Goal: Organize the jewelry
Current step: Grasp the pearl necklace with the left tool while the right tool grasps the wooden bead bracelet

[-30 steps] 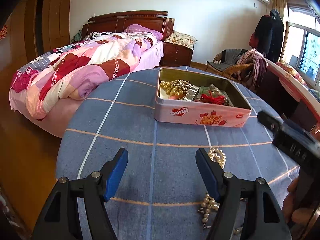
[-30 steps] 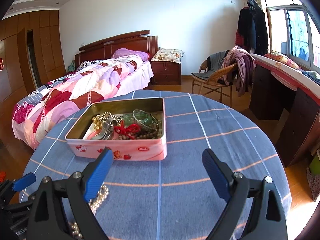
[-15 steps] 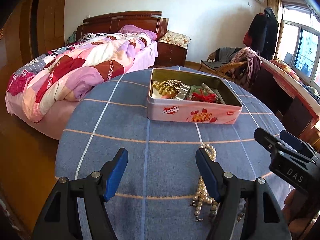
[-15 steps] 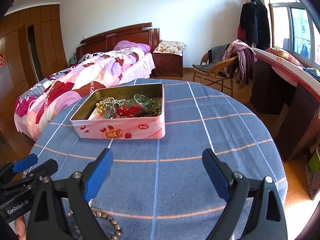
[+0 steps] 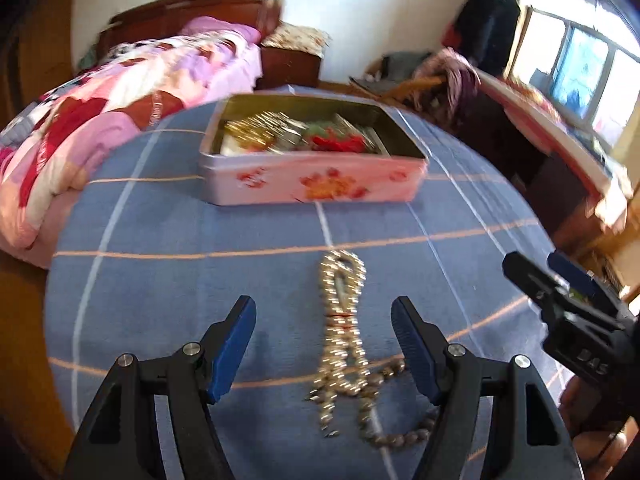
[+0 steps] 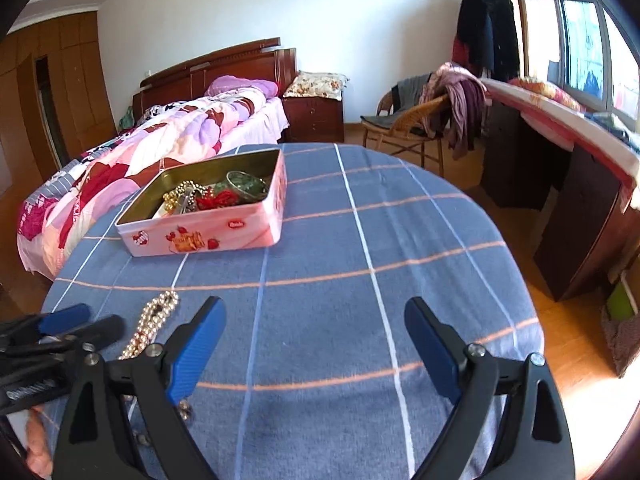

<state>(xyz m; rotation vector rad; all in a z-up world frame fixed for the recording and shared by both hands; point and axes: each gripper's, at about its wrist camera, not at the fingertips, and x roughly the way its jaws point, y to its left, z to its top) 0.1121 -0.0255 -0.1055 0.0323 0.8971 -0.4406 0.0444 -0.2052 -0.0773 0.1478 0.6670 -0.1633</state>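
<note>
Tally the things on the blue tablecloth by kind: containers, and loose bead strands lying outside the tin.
Tins: 1, the pink tin, open, with jewelry inside.
Loose bead strands: 2, the pale pearl strand and a darker bead strand crossing its near end.
Total: 3

I count one pink tin (image 6: 224,236), one pearl strand (image 5: 340,320), one darker bead string (image 5: 400,436) on the table, and two grippers: left gripper (image 5: 323,322), right gripper (image 6: 316,322).
</note>
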